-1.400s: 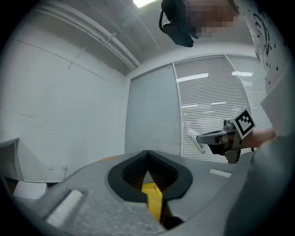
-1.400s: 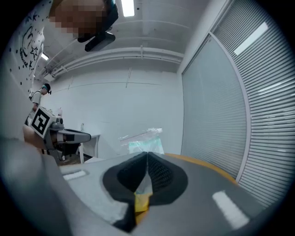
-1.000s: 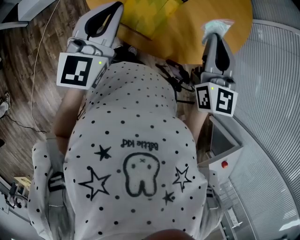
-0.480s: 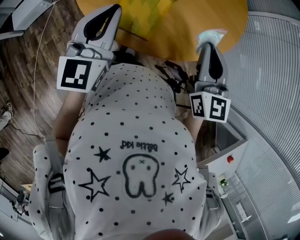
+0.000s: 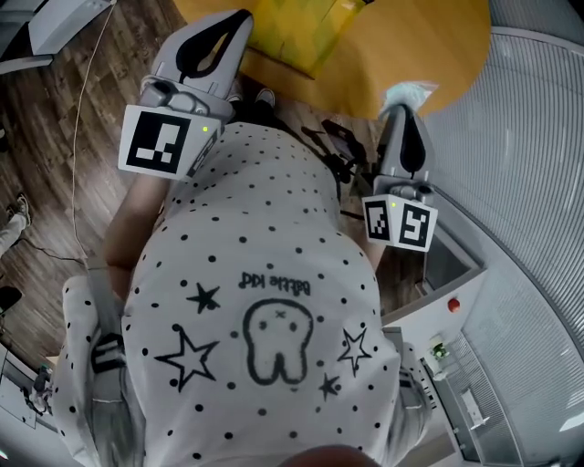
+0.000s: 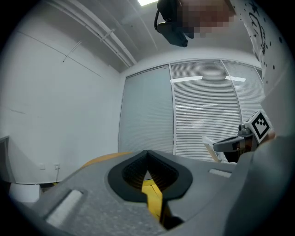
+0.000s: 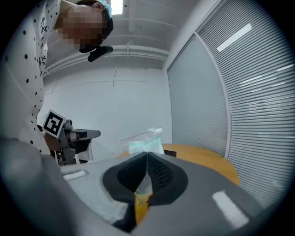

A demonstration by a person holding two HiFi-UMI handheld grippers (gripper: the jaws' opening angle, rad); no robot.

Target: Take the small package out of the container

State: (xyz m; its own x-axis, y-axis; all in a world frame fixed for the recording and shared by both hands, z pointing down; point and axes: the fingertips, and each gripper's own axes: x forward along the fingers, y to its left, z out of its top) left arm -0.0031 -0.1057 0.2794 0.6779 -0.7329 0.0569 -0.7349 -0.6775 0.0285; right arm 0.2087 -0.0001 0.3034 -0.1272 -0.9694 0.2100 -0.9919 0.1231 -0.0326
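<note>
The small package [image 5: 412, 90], a clear bag with a teal sheet inside, sticks up from my right gripper [image 5: 402, 108], which is shut on it at the edge of the round wooden table [image 5: 420, 41]. In the right gripper view the package [image 7: 144, 140] rises from the closed right gripper [image 7: 147, 155]. The yellow container [image 5: 297, 32] lies on the table further left. My left gripper [image 5: 239, 20] hovers at the container's near left side. Its jaws are shut with nothing between them in the left gripper view [image 6: 147, 154].
The person's dotted white shirt [image 5: 265, 301] fills the middle of the head view. A grey cabinet with a red button [image 5: 449, 304] stands low at the right, beside slatted blinds [image 5: 534, 137]. Wooden floor with a thin cable [image 5: 68, 155] lies at the left.
The right gripper, still holding the package, has drawn back off the table towards the person. The left gripper has shifted slightly right along the container.
</note>
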